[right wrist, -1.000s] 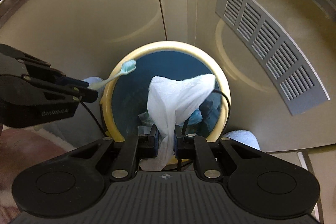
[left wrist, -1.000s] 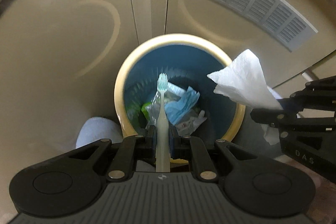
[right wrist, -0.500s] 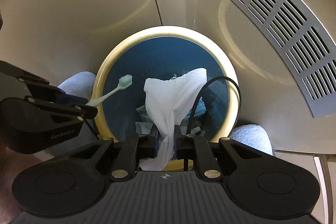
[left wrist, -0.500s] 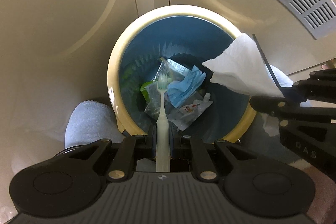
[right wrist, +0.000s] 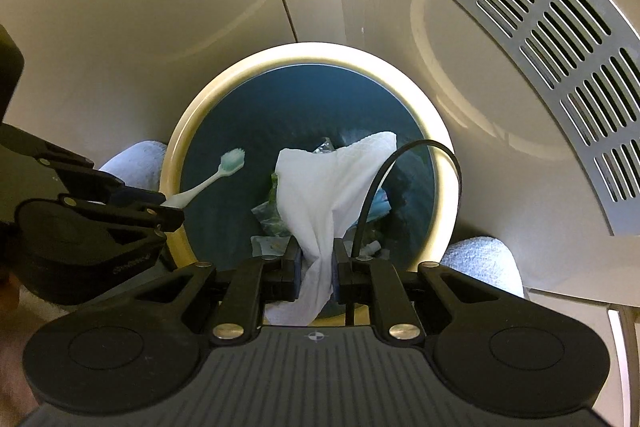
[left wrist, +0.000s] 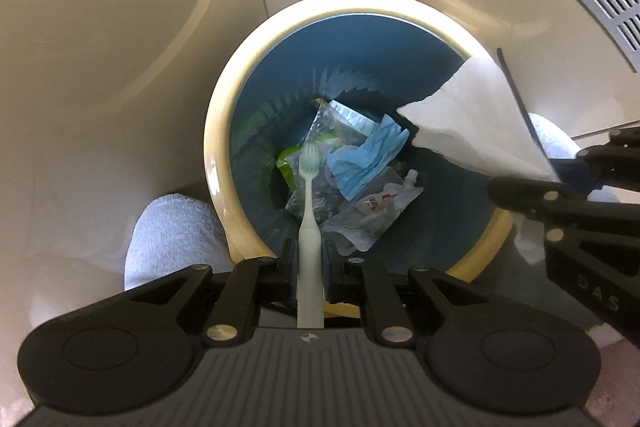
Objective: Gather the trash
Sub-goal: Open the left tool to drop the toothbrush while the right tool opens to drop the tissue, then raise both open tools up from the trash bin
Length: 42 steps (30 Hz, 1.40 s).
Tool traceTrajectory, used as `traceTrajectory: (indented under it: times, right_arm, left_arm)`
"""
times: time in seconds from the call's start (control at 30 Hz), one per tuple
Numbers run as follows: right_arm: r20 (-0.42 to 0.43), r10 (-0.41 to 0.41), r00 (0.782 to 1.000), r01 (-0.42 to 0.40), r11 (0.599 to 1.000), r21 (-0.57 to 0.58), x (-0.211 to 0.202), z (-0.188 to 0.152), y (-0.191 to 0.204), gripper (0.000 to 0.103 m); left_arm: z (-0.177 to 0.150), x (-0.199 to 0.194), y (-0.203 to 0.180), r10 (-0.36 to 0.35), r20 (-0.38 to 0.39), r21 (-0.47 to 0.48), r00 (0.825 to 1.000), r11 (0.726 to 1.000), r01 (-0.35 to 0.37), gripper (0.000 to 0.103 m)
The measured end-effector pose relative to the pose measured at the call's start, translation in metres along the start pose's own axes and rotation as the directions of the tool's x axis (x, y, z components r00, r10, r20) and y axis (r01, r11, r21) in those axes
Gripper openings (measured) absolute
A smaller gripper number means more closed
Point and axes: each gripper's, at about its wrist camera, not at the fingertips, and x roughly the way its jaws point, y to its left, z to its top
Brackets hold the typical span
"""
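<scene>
Left hand-held gripper (left wrist: 309, 263) over the bin (left wrist: 218, 163), jaws just been easing apart, toothbrush (left wrist: 308, 211) between them with slim gaps beside the handle, head toward 12 o'clock above the trash. Right hand-held gripper (right wrist: 316, 261) also loosening, white tissue (right wrist: 324, 195) bunched between its fingers, touching both. Blue mask (left wrist: 366, 163) and wrappers lie at the bin bottom.

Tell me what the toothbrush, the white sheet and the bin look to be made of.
Toothbrush: likely plastic, a smooth matte off-white handle with pale green bristles.
White sheet: probably tissue or paper towel; it is thin, creased, hangs limp and shows a faint embossed pattern.
Bin: seemingly plastic, with a glossy cream rim that catches the light and a blue inner wall.
</scene>
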Motion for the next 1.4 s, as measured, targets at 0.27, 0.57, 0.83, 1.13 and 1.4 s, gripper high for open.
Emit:
traceTrajectory:
  times: [0.27,0.57,0.83,1.13,1.4]
  right_arm:
    - [0.033,-0.003,0.999,0.001,0.997,0.072,-0.012,0.001,-0.008,0.066]
    - [0.087,-0.006,0.996,0.002,0.999,0.036,-0.043,-0.016,-0.004,0.083]
    - [0.184,-0.033,0.982,0.010,0.992,0.128,-0.082,-0.034,-0.025,0.084]
    - [0.235,-0.051,0.971,0.006,0.982,0.191,-0.114,-0.055,-0.033,0.085]
    - [0.307,-0.066,0.949,0.008,0.982,0.187,-0.149,-0.061,-0.030,0.089]
  left_arm:
    - [-0.002,-0.013,0.001,0.066,0.056,0.014,0.996,0.998,-0.067,0.103]
    - [-0.023,-0.037,0.000,0.106,0.080,0.011,0.991,0.994,-0.107,0.103]
    - [-0.046,-0.063,0.014,0.072,0.119,-0.040,0.990,0.997,-0.068,0.103]
    - [-0.055,-0.088,0.011,0.124,0.187,-0.032,0.974,0.992,-0.121,0.103]
    - [-0.060,-0.102,0.012,0.121,0.233,-0.032,0.965,0.993,-0.117,0.103]
